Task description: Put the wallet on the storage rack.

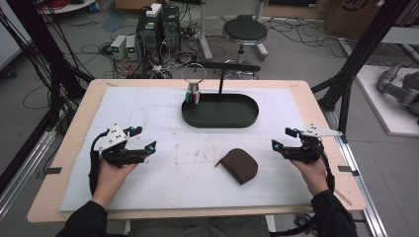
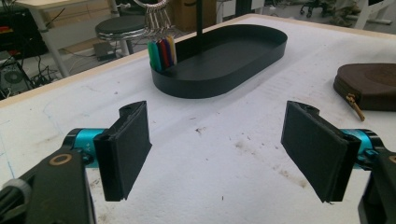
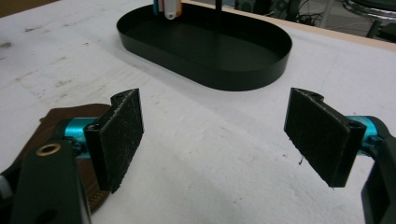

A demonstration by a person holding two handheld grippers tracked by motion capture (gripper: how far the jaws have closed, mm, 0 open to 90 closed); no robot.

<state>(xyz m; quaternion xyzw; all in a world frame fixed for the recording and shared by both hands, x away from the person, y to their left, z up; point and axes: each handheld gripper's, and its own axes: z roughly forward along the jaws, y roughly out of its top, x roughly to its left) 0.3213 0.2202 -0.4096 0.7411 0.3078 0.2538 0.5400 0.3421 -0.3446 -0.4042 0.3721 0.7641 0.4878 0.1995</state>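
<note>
A black oval tray [image 1: 247,118] stands at the back middle of the white mat, with a thin black post rising from it. A ring of coloured key tags [image 1: 192,95] hangs over its left end, also seen as key tags [image 2: 161,51]. A brown zipped pouch [image 1: 239,165] lies in front of the tray, nearer my right hand. My left gripper [image 1: 140,138] hovers open over the mat at the left, nothing between its jaws. My right gripper [image 1: 283,138] is open at the right, just right of the pouch [image 3: 46,121]. The tray [image 2: 261,56] lies ahead of both grippers, and so does the tray [image 3: 261,70].
The wooden table [image 1: 74,148] carries a stained white mat [image 1: 163,173]. Behind it stand a round stool [image 1: 244,32], computer boxes [image 1: 158,27] and loose cables on the floor. Black frame struts rise at both sides.
</note>
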